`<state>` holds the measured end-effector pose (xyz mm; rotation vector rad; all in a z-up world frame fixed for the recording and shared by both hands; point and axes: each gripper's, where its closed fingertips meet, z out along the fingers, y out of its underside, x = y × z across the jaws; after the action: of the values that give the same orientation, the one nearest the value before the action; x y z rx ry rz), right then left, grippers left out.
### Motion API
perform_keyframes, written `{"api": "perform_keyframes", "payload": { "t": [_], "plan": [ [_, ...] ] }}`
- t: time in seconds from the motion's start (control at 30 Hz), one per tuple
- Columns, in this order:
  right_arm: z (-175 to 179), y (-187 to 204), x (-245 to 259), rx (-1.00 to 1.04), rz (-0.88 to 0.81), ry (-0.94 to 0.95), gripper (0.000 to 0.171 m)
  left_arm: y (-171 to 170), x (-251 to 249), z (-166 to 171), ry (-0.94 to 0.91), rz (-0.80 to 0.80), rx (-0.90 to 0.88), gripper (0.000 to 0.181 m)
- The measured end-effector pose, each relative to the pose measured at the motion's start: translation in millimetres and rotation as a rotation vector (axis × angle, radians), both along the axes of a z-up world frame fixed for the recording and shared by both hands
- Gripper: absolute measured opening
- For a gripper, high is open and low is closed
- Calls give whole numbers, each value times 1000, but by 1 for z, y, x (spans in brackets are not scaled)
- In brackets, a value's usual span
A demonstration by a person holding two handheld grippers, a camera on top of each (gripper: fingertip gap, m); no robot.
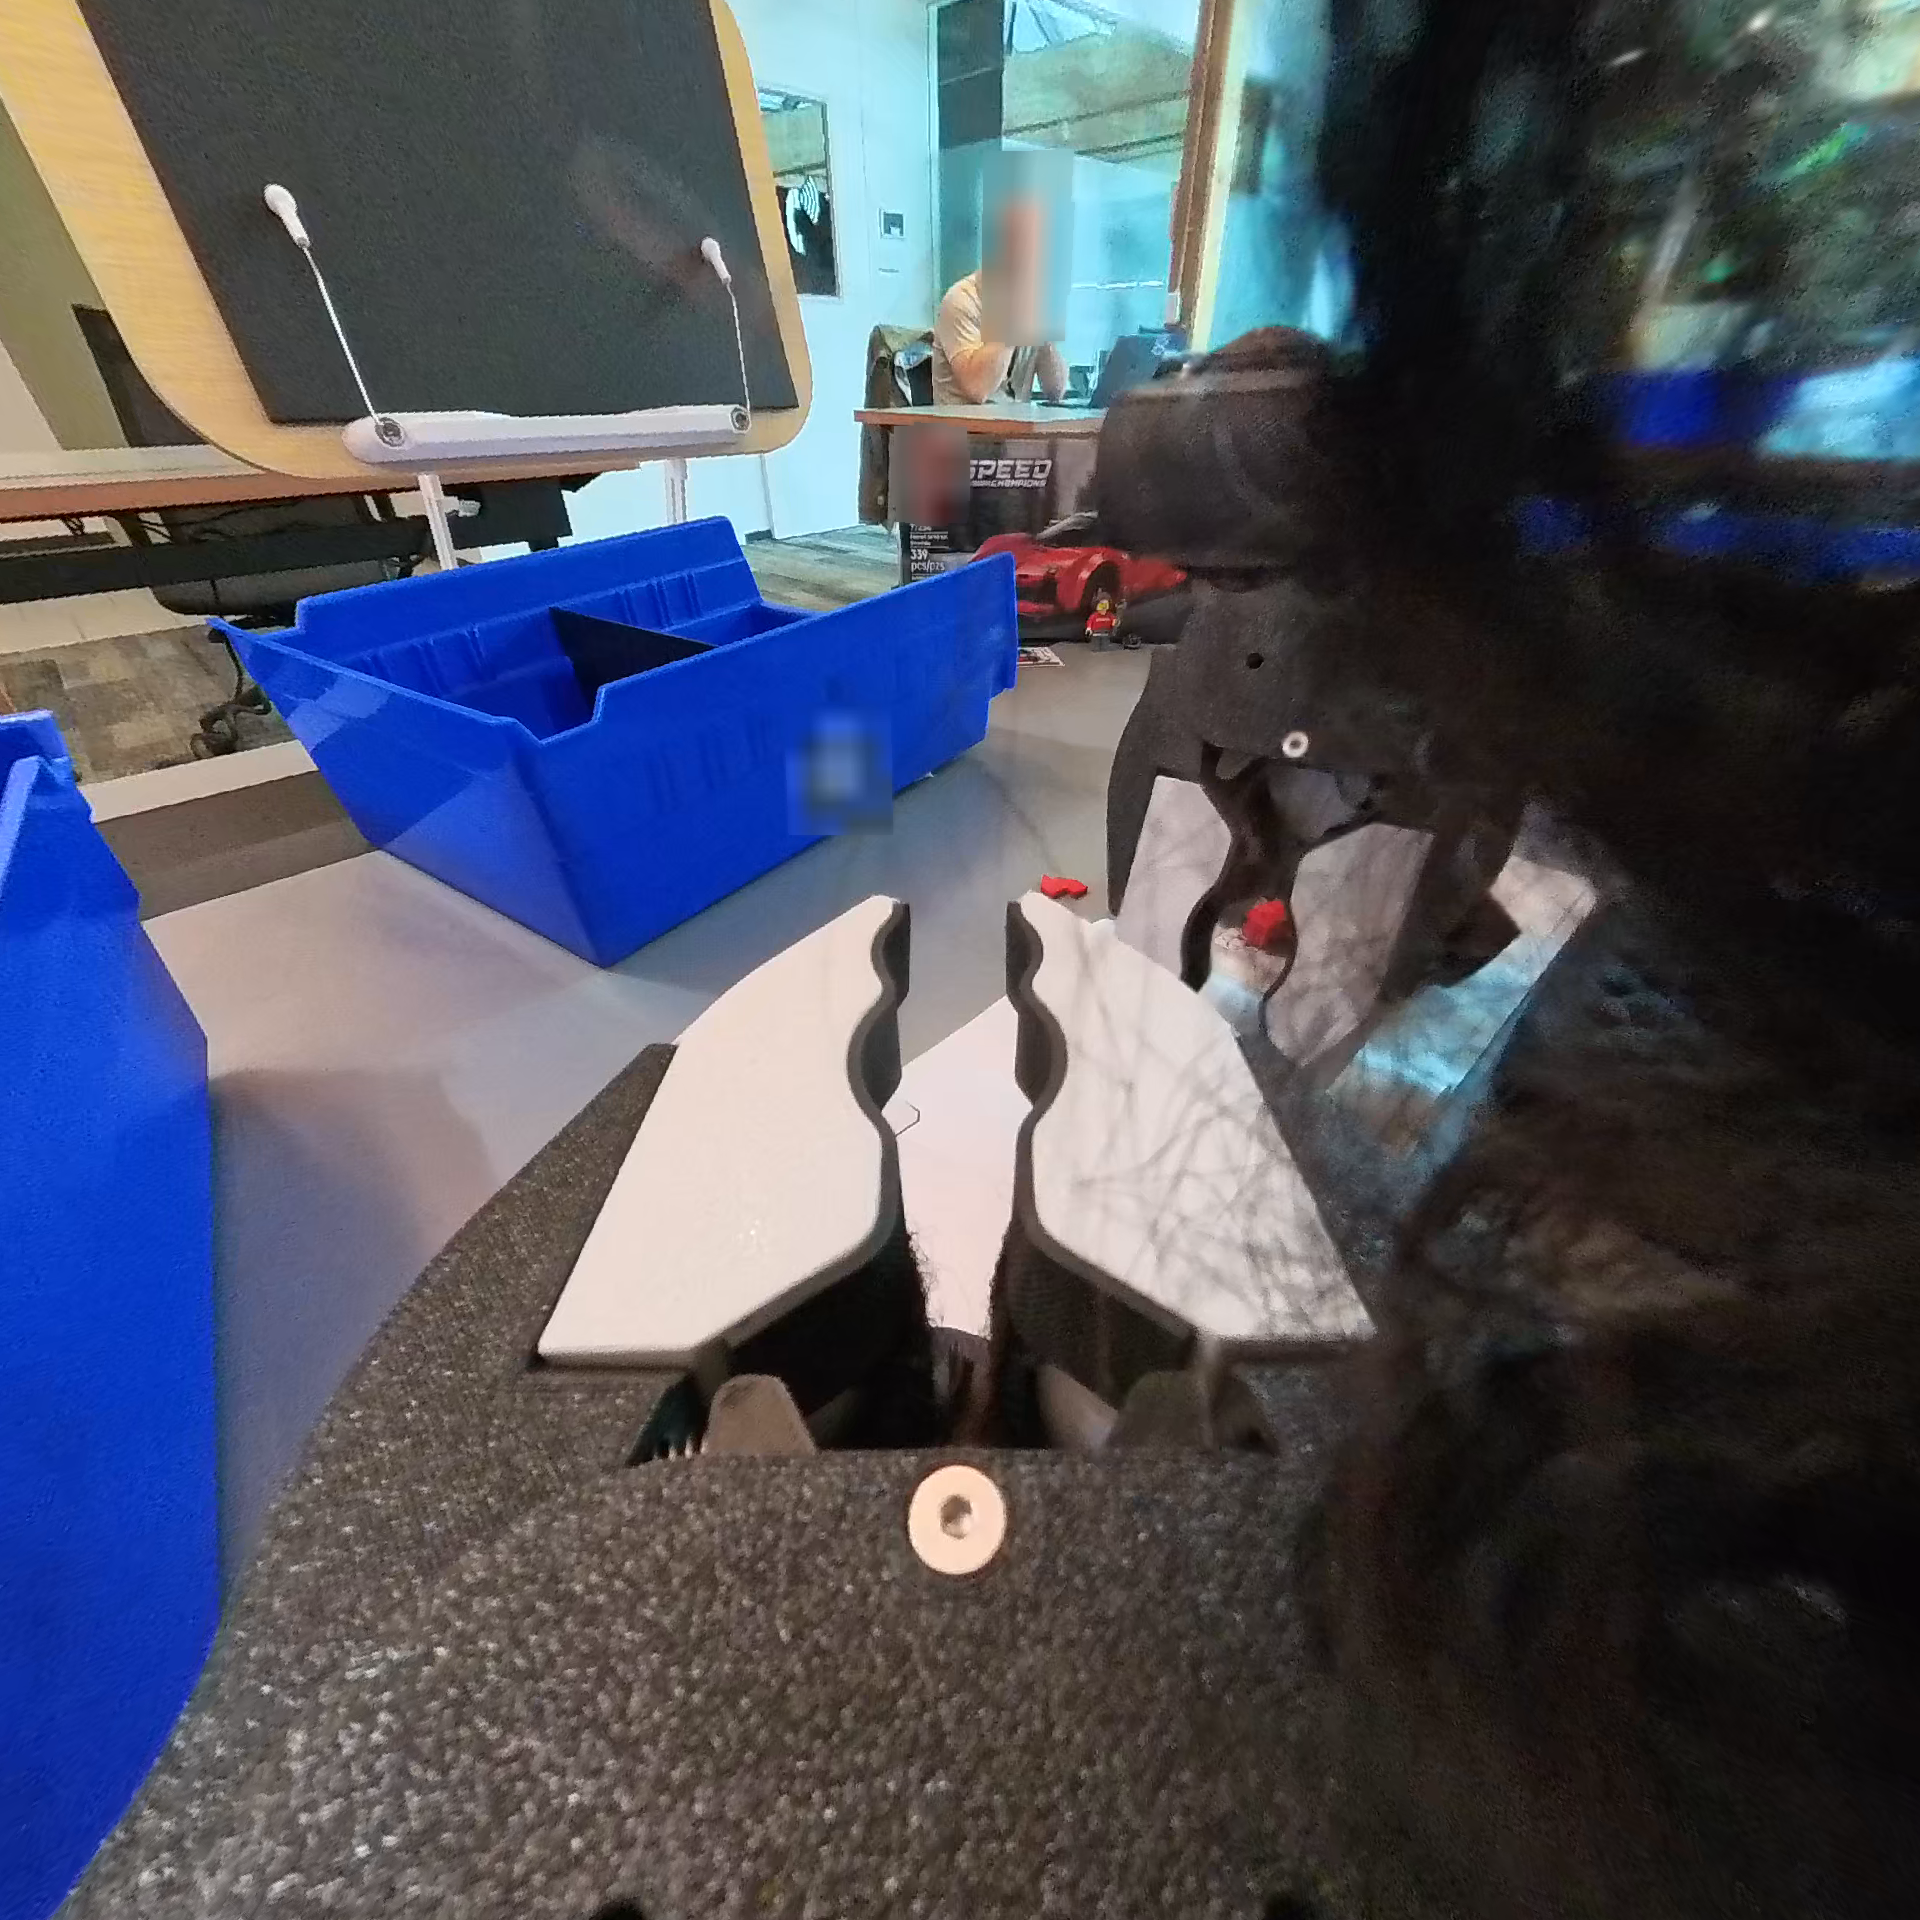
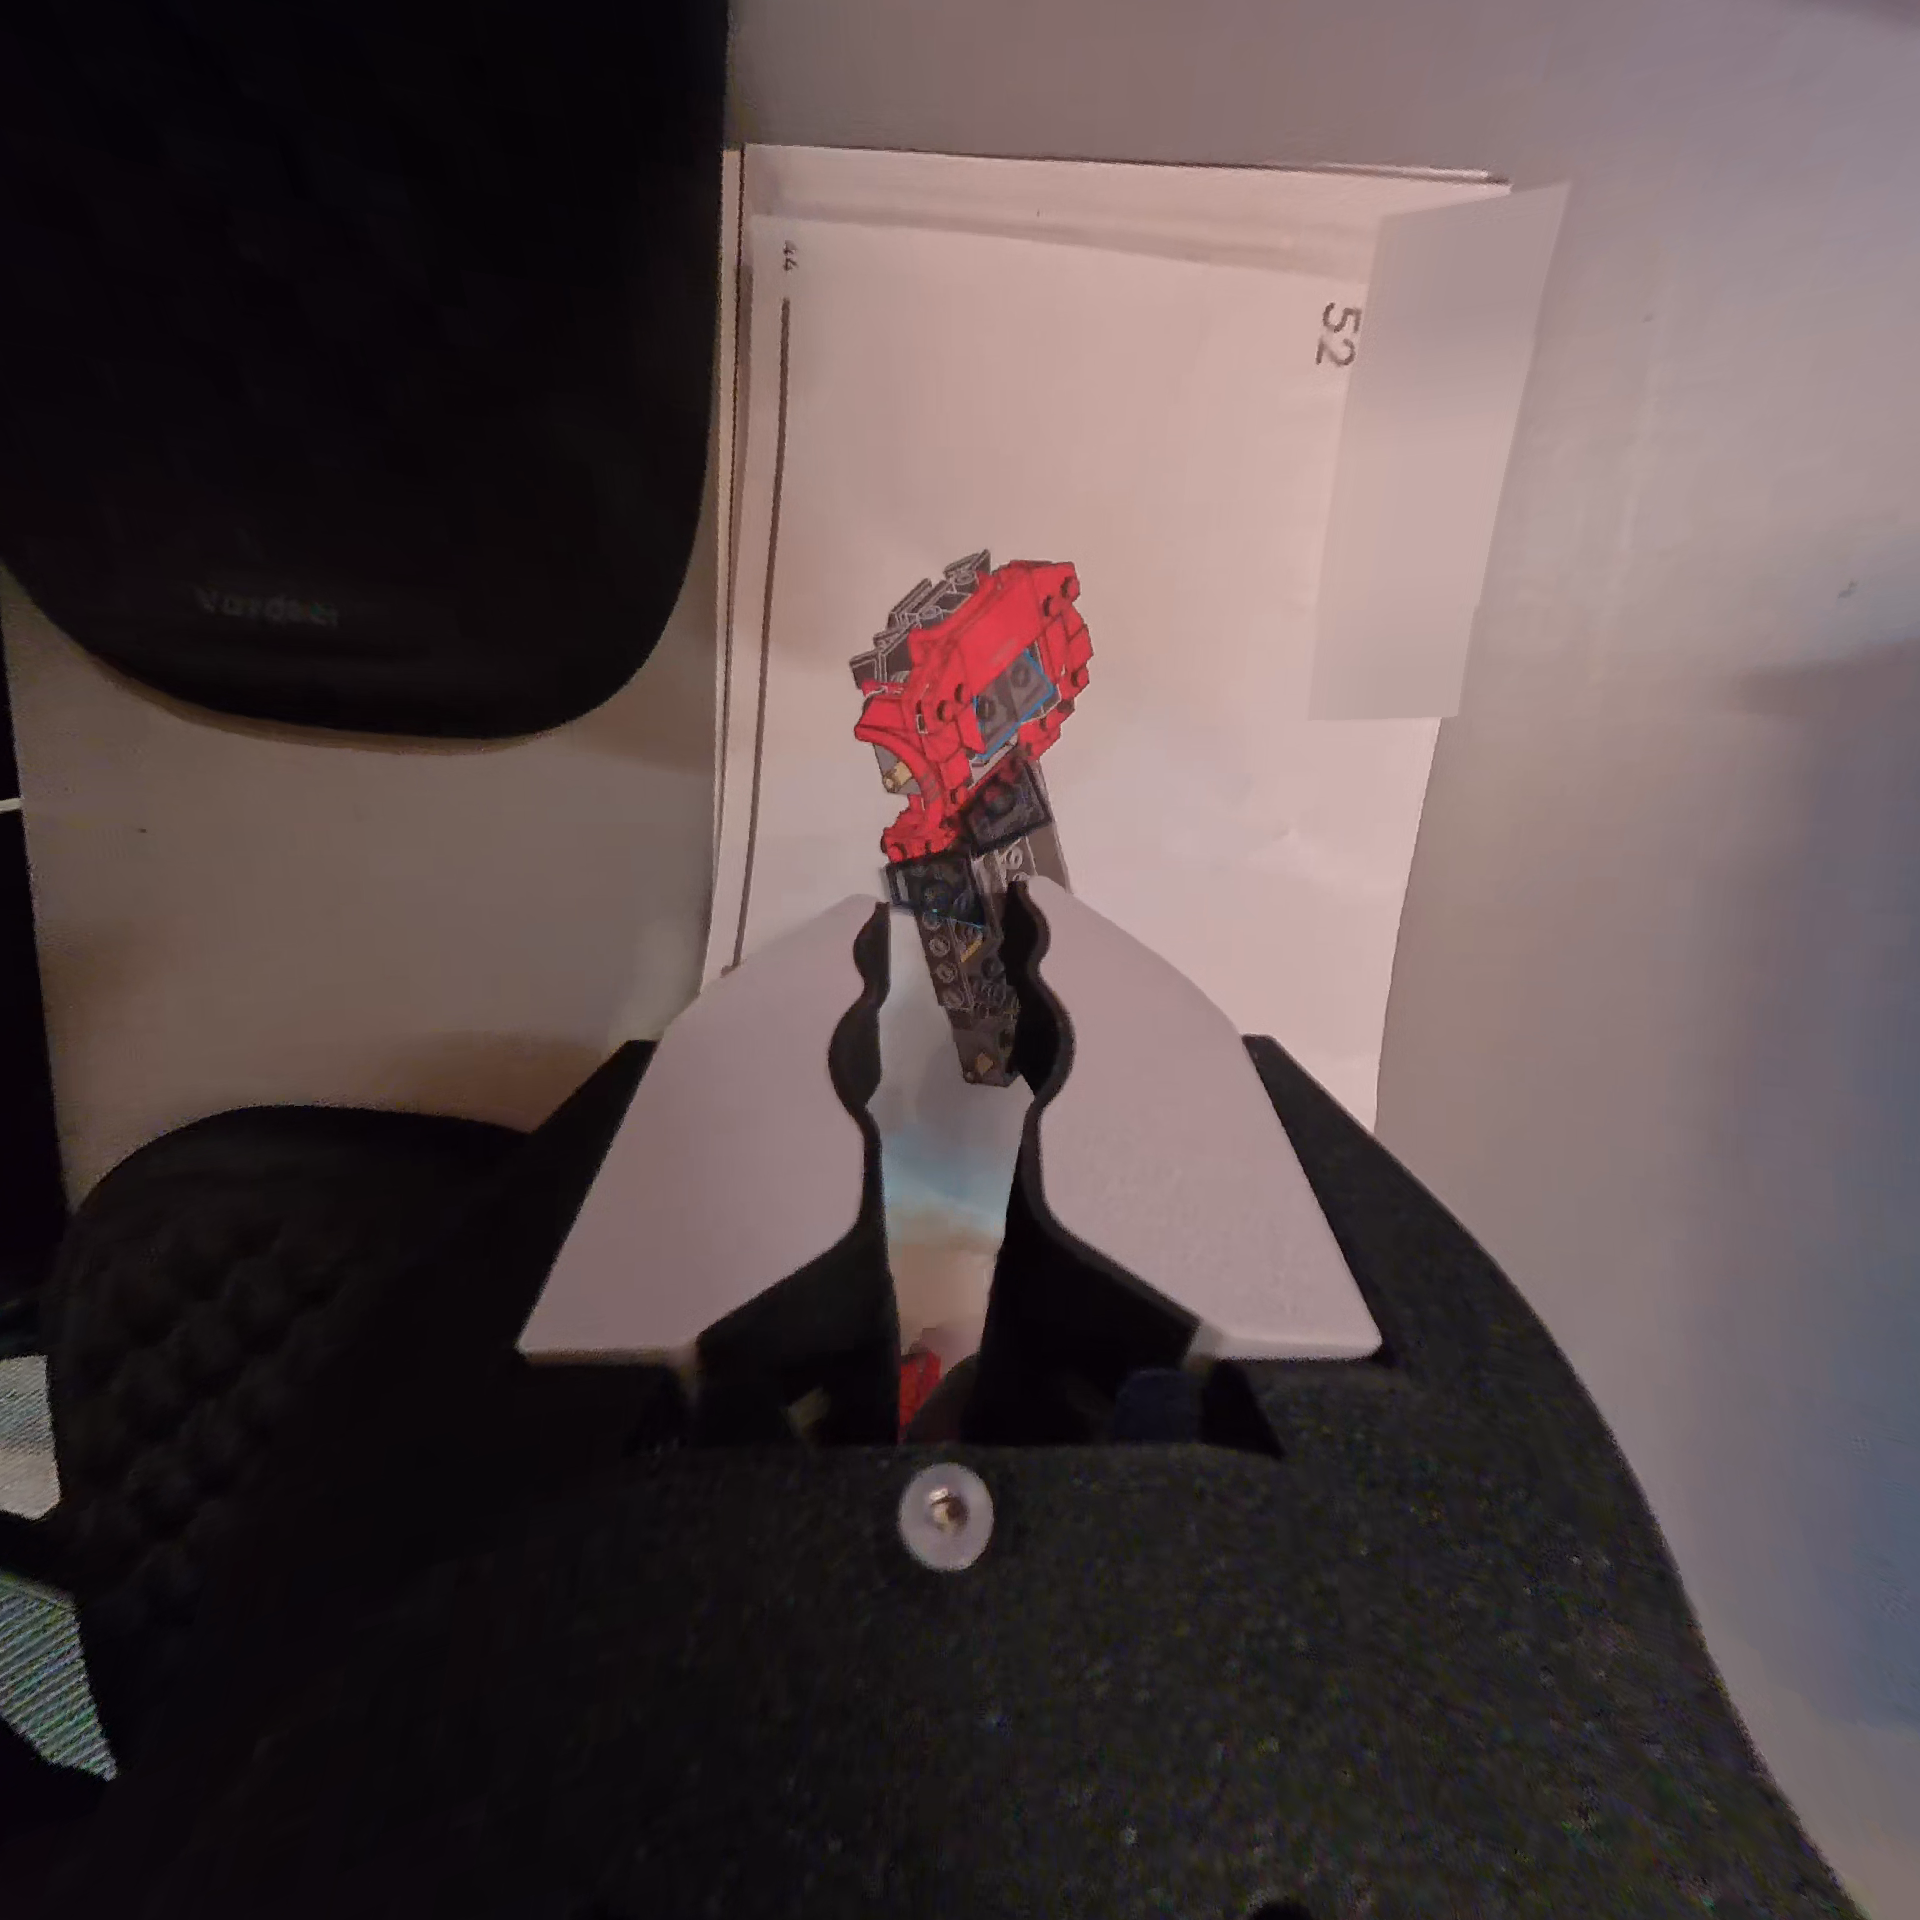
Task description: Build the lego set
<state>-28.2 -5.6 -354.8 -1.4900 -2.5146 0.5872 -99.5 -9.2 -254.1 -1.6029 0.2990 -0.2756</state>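
My left gripper (image 1: 956,914) hovers low over the grey table, jaws a little apart and empty. My right gripper (image 2: 945,904) is tipped down over the open instruction booklet (image 2: 1195,499), jaws a little apart with nothing between the tips. It hangs over a printed picture of a red and dark build (image 2: 977,707). In the left wrist view the right gripper (image 1: 1247,966) stands just ahead to the right. A small red brick (image 1: 1265,923) shows between its fingers; I cannot tell whether they touch it. Another red piece (image 1: 1062,886) lies on the table beyond my left fingertips.
A blue divided bin (image 1: 644,748) stands ahead on the left and another blue bin (image 1: 83,1195) is close at the left edge. The set's box (image 1: 1039,540) and a minifigure (image 1: 1101,620) stand at the back. A black case (image 2: 343,364) lies left of the booklet. A person sits at a far desk. Tip to tip, the grippers are about 12 cm apart. The black case (image 2: 343,364) is about 11 cm from my right fingertips.
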Motion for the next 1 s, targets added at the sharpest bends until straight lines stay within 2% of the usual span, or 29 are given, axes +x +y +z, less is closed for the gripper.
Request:
{"api": "perform_keyframes", "payload": {
  "t": [0.13, 0.5, 0.57, 0.83, 1.0],
  "plan": [
    [5, 3, -8, 2, -14, 46, 19, 0, 0, 0, 2, 1, 2, 17],
    [-5, -3, 6, 6, 17, -42, 19, 0, 0, 0, 4, 0, 3, 17],
    [-5, -6, 6, 8, 1, -43, 14, 0, 0, 0, 5, -1, 2, 17],
    [-2, -3, 6, 19, -68, -21, 13, -1, 0, 0, 6, 0, 5, 17],
    [-3, -30, 9, -66, -18, -40, 12, 0, 1, 0, 9, 0, 4, 17]
  ]
}}
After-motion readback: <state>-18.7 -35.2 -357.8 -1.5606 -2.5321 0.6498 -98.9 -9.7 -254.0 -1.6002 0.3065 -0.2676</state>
